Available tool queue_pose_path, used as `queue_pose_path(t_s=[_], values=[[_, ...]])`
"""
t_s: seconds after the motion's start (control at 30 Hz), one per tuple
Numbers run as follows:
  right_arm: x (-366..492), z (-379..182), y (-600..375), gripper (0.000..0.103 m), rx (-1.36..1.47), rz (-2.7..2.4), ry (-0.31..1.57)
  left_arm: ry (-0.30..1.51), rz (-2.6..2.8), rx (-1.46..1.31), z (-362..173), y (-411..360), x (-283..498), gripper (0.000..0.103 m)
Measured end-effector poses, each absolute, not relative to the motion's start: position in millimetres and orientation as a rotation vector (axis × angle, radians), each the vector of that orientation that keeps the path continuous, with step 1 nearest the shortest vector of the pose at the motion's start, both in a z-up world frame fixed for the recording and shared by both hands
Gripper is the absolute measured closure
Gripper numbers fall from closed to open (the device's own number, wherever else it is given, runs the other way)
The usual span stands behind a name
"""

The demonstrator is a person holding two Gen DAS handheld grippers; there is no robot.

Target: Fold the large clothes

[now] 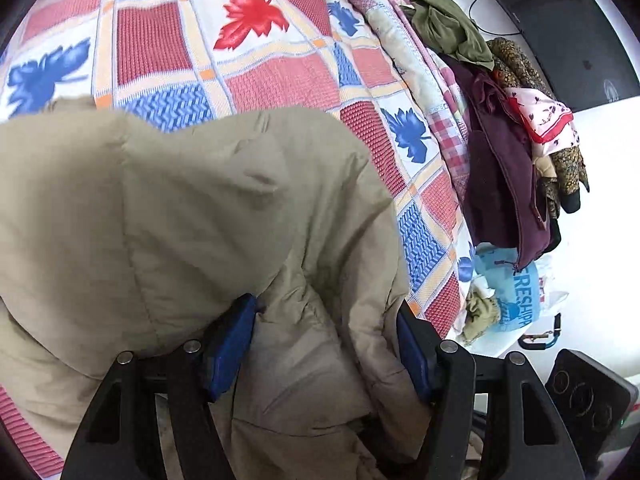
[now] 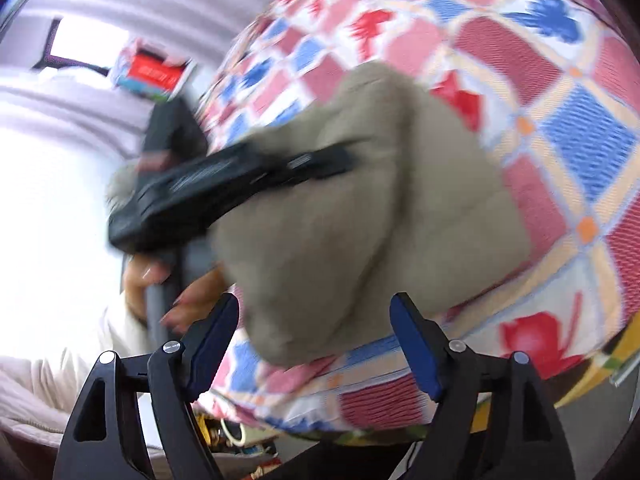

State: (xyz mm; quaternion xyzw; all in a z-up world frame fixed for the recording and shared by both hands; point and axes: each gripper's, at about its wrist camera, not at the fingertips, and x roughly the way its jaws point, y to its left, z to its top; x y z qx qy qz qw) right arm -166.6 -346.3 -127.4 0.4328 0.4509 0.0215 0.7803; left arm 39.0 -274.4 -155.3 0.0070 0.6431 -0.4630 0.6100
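Left gripper: my jaws stand wide apart, cloth bunched between them.
Right gripper: my jaws spread wide, gripping nothing.

A leaf-patterned checked bedspread — beside it, a heap of clothes.

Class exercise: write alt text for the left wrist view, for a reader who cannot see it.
A bulky khaki padded jacket fills the foreground, bunched between the wide-open blue-padded fingers of the left gripper. It lies on a red, white and blue leaf-patterned bedspread, with a pile of other clothes at the bed's right edge.
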Motion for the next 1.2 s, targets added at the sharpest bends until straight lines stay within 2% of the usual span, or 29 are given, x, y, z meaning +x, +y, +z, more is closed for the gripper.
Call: queue_pose_path(t_s=[0.23, 0.37, 0.43, 0.47, 0.5, 0.57, 0.7, 0.9, 1.1, 1.2], values=[[-126, -137, -329, 0.023, 0.721, -0.187, 1.050, 1.186, -0.941, 0.066, -99, -231, 52, 0.036], [-134, -144, -346, 0.023, 0.695, -0.292, 1.073, 1.160, -0.766, 0.031, -110, -180, 84, 0.036], [-139, -148, -352, 0.037, 0.747, -0.269, 1.080, 1.180, -0.674, 0.037, -127, -165, 100, 0.036], [-140, -149, -353, 0.068, 0.768, -0.235, 1.081, 1.192, -0.655, 0.024, -134, -161, 106, 0.036], [-136, -151, -351, 0.083, 0.775, -0.194, 1.087, 1.205, -0.644, 0.005, -140, -159, 110, 0.036], [-124, -146, -348, 0.087, 0.702, -0.175, 1.074, 1.206, -0.642, -0.002, -145, -166, 115, 0.036], [-121, -133, -351, 0.090, 0.562, -0.215, 1.050, 1.178, -0.684, 0.040, -149, -207, 114, 0.036], [-150, -145, -383, 0.090, 0.559, -0.337, 1.077, 1.165, -0.762, 0.116, -162, -274, 98, 0.036], [-170, -197, -404, 0.088, 0.696, -0.362, 1.115, 1.151, -0.762, 0.208, -174, -300, 85, 0.036], [-180, -203, -414, 0.086, 0.826, -0.351, 1.099, 1.158, -0.757, 0.212, -177, -297, 86, 0.036]])
